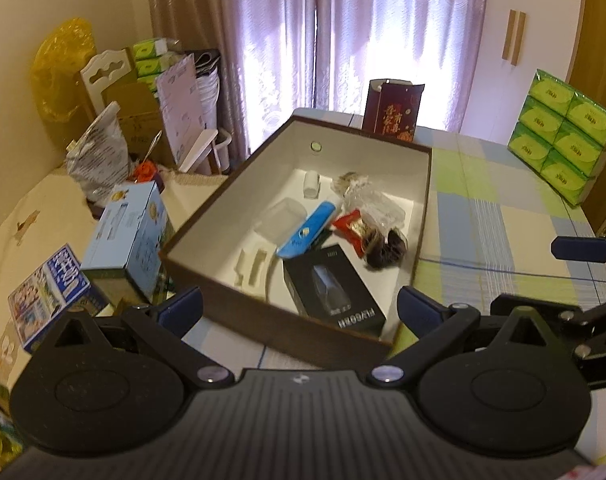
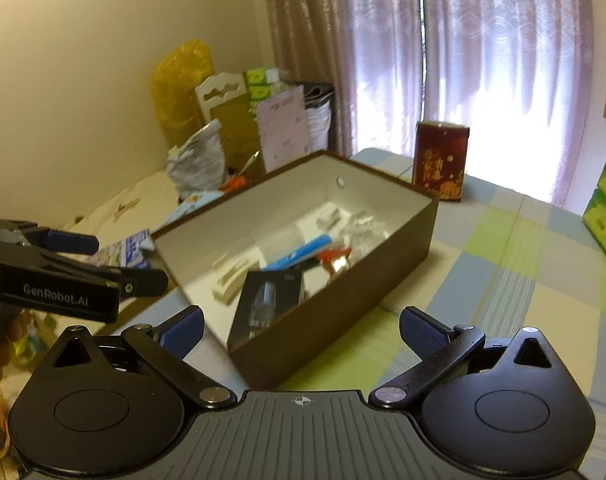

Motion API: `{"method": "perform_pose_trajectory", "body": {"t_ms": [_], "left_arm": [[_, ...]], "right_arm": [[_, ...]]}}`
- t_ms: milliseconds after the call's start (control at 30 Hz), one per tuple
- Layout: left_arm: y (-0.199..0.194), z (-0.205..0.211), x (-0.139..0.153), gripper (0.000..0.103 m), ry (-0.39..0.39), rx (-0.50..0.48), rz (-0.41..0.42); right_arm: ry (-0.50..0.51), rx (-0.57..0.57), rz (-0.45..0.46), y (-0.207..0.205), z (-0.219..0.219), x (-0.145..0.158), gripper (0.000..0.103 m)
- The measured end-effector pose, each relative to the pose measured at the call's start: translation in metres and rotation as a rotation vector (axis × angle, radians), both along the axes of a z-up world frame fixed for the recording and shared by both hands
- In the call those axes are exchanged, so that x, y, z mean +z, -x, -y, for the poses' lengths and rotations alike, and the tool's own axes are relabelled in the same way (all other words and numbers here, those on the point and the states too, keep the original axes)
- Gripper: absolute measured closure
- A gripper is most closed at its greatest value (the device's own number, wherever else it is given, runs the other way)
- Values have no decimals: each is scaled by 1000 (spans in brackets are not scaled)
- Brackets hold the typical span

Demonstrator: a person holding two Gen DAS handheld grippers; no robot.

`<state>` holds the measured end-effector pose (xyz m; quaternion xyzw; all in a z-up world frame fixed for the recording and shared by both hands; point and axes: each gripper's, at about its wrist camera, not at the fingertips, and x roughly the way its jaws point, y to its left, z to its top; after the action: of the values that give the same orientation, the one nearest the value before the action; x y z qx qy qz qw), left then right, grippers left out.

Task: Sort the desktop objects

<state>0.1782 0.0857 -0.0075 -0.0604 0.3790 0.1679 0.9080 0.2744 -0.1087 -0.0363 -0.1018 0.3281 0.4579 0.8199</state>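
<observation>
A brown box (image 1: 263, 330) with a white inside stands on the checked tablecloth (image 1: 487, 216). In it lie a black FLYCORN carton (image 1: 335, 292), a blue flat item (image 1: 307, 232), a red packet (image 1: 349, 226), a clear plastic tub (image 1: 281, 218), a crinkled clear bag (image 1: 377, 204) and a white foam piece (image 1: 253, 266). My left gripper (image 1: 301, 308) hovers open over the box's near wall, holding nothing. My right gripper (image 2: 301, 332) is open and empty at the box's (image 2: 343, 300) near corner, where the black carton (image 2: 269, 300) shows. The left gripper (image 2: 115, 262) appears there at the left, also open.
A dark red carton (image 1: 393, 110) stands behind the box. Stacked green tissue packs (image 1: 563, 132) sit at the far right. A light blue carton (image 1: 131, 236) and a printed box (image 1: 51, 292) crowd the box's left side. Bags and cardboard (image 1: 103, 152) pile up beyond.
</observation>
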Motion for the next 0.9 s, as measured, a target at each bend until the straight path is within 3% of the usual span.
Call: {"method": "perform_pose_trajectory", "body": {"t_ms": [500,900], "left_arm": [[37,60,-13,1,49,61,-64],[51,103,-16,1,21,102,-87]], "right_arm": [[55,52,-47,20,54,-16,2],[72,79,-52,28,89,-21,2]]}}
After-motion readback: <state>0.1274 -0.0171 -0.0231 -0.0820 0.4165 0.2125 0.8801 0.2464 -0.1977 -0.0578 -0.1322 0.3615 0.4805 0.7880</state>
